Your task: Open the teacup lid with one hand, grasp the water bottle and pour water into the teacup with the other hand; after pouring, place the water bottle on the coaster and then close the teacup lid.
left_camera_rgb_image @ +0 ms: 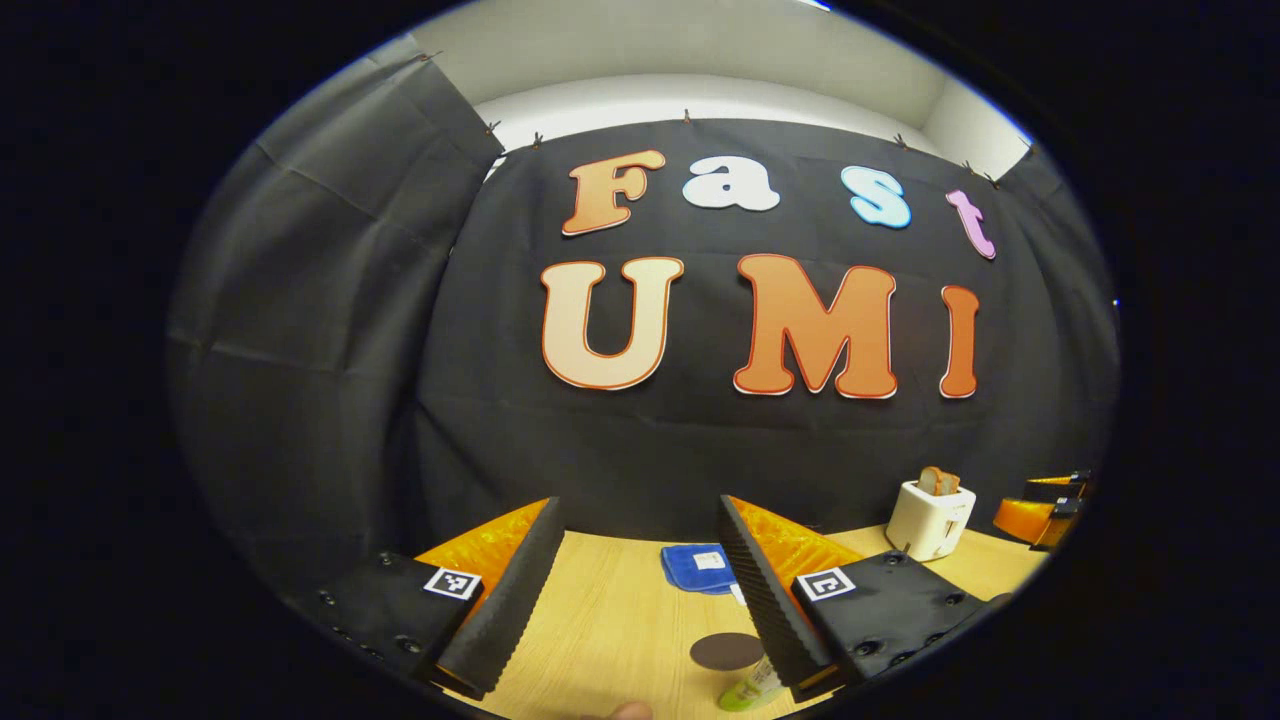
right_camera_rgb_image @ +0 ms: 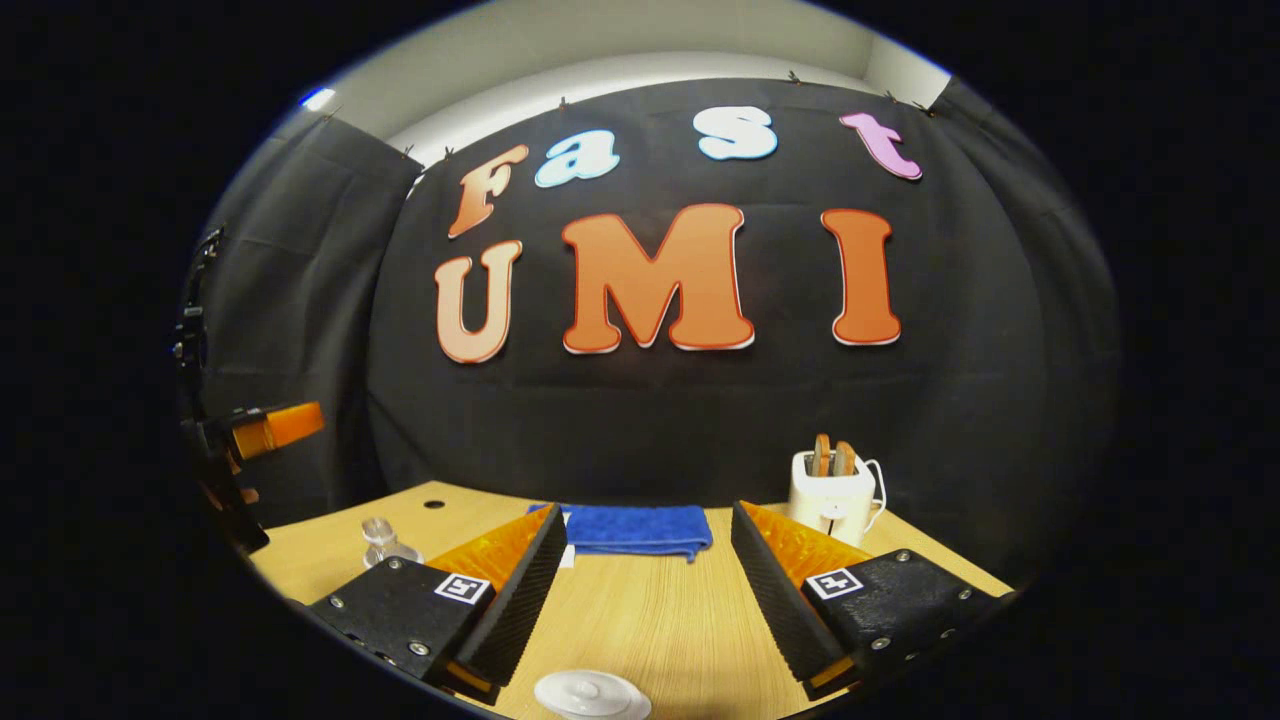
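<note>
Light wood-grain desk (right_camera_rgb_image: 640, 610) is the landmark. Behind it, along its far edge, black cloth wall (right_camera_rgb_image: 640, 420) hangs w/ creases, pinned by small clips at its top edge. Above the cloth, plain pale wall (left_camera_rgb_image: 700, 60) & ceiling strip, lit brightly; a small bright light spot shows at upper left in right gripper view. More black cloth (left_camera_rgb_image: 300, 330) wraps round desk's left side as a side panel, meeting the back cloth at a corner. Small dark round hole (right_camera_rgb_image: 433, 504) near desk's far left edge. Desk surface evenly lit, soft glare only.
</note>
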`<state>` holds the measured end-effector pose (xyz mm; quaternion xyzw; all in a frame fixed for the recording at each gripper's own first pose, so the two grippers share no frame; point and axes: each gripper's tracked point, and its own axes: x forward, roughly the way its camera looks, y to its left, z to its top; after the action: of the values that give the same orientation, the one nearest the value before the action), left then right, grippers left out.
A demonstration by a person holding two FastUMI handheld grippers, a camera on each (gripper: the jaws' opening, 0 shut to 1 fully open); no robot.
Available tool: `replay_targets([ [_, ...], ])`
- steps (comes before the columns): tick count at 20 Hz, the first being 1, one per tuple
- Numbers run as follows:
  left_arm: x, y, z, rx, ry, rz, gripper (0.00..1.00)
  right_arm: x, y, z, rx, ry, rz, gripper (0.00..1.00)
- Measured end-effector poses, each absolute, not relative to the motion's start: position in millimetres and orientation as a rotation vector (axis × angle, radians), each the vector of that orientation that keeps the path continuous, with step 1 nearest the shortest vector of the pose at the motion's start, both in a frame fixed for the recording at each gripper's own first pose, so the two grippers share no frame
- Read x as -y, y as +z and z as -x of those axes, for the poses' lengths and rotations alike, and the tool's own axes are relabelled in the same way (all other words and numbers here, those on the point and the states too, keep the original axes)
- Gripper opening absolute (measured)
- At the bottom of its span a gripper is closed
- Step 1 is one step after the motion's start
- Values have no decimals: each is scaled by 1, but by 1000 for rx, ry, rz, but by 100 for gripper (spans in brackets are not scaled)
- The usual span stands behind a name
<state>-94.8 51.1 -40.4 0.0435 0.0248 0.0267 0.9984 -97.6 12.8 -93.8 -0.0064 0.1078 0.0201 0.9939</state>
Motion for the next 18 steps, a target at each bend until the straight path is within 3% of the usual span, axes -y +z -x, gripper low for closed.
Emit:
replay_targets([
  [12, -70, -80, 145, -58, 55, -80, 100, -45, -207, 142, -488, 80, 148, 97],
  [18, -78, -104, 143, -111, 66, -75, 99, -49, -232, 148, -544, 77, 138, 73],
])
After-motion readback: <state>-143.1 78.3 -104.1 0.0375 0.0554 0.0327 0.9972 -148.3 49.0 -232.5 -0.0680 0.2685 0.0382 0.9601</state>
